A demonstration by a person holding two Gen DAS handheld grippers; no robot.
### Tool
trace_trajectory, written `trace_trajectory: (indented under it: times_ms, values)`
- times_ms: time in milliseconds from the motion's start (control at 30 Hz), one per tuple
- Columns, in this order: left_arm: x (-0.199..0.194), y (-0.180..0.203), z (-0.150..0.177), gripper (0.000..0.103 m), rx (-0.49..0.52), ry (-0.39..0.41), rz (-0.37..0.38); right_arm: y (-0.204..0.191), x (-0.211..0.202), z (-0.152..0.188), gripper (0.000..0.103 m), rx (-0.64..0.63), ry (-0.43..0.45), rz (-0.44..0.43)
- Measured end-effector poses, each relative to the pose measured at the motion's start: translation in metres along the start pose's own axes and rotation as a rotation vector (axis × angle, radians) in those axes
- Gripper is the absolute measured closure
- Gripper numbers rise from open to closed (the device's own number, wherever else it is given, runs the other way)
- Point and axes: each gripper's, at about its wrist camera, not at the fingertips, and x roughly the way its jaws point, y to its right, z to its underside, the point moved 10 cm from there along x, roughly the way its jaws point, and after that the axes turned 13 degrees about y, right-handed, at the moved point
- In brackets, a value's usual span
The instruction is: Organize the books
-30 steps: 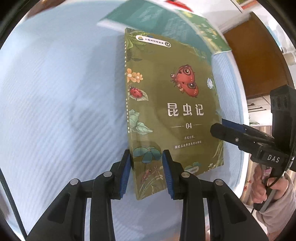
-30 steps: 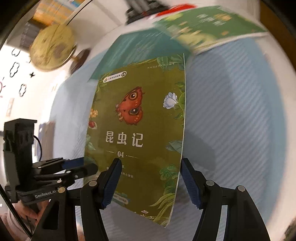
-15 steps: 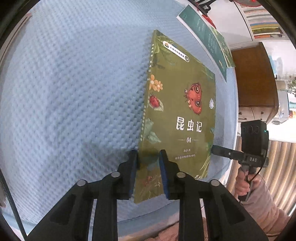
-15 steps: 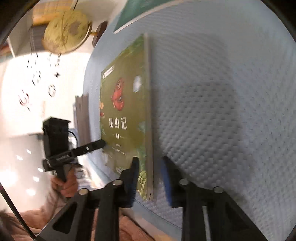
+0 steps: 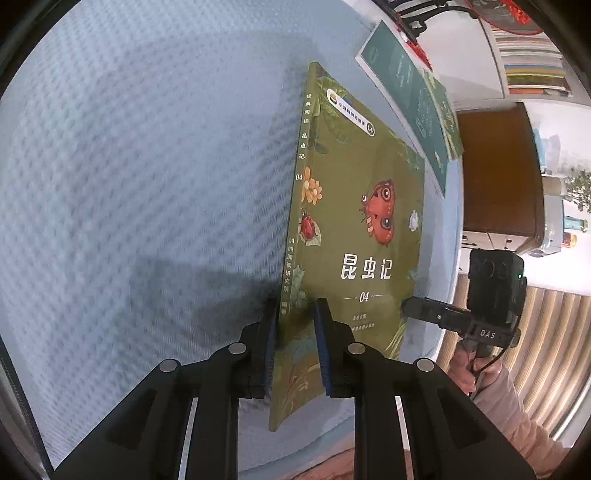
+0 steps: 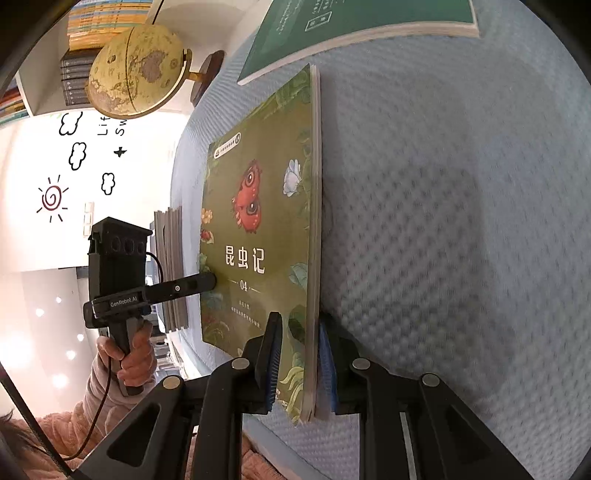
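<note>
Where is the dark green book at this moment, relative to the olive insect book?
The dark green book lies on the blue cloth just beyond the far end of the olive insect book: top of the right wrist view, upper right in the left wrist view.

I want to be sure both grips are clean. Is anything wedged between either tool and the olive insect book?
Nothing visible. The left tool pinches the book at its spine edge and the right tool at its page edge, pads directly against the covers.
</note>
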Motion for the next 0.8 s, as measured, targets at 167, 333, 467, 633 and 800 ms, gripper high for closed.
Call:
trace_trajectory:
  times_ms: [167, 333, 467, 633, 800]
  values:
    - [-0.003, -0.005, -0.005, 0.084, 0.0, -0.016, -0.04, -0.002, 0.004, -0.017, 0.085, -0.007, 0.019, 0.015]
    - [-0.005, -0.008, -0.005, 0.084, -0.014, -0.009, -0.052, -0.004, 0.005, -0.023, 0.092, -0.047, 0.052, 0.065]
    - [-0.004, -0.004, -0.002, 0.084, -0.029, 0.002, -0.059, -0.008, 0.003, -0.021, 0.09, -0.063, 0.073, 0.105]
    - [-0.012, -0.003, 0.005, 0.082, 0.002, 0.025, -0.132, -0.023, -0.004, -0.025, 0.087, -0.079, 0.118, 0.052]
    - [-0.012, -0.004, 0.006, 0.081, -0.005, 0.008, -0.135, -0.014, 0.01, -0.036, 0.087, -0.052, 0.117, 0.057]
